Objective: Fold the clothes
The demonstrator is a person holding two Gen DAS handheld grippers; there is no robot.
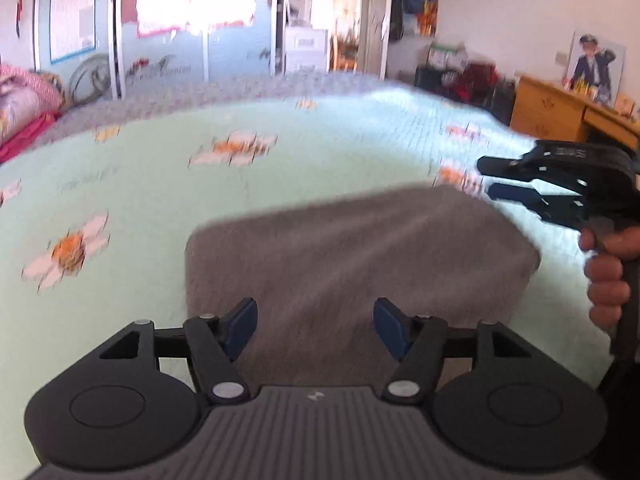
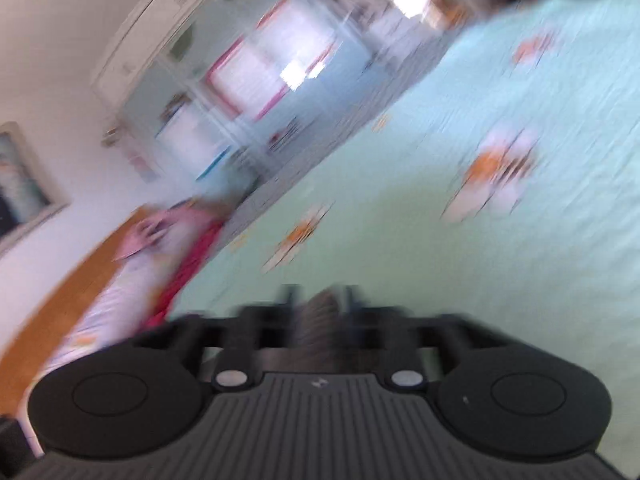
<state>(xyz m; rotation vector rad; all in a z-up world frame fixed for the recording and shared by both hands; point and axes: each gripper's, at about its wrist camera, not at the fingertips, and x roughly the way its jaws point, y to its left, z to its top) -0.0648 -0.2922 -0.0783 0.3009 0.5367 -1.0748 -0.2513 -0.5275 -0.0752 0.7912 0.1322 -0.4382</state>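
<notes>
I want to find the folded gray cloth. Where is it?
In the left wrist view, the gray cloth lies on the green flowered bedspread, just ahead of the left gripper, with the right gripper by its far right corner.

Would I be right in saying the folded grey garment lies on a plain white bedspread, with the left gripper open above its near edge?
Not quite: the bedspread is pale green with orange-and-white flowers, as the left wrist view shows. The folded grey garment does lie on it, with the left gripper open above its near edge.

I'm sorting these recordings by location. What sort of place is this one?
Most likely a home bedroom. A folded grey garment lies on a bed with a green flowered bedspread, folded pink bedding is piled at one side, and a wooden desk stands by the wall.
</notes>
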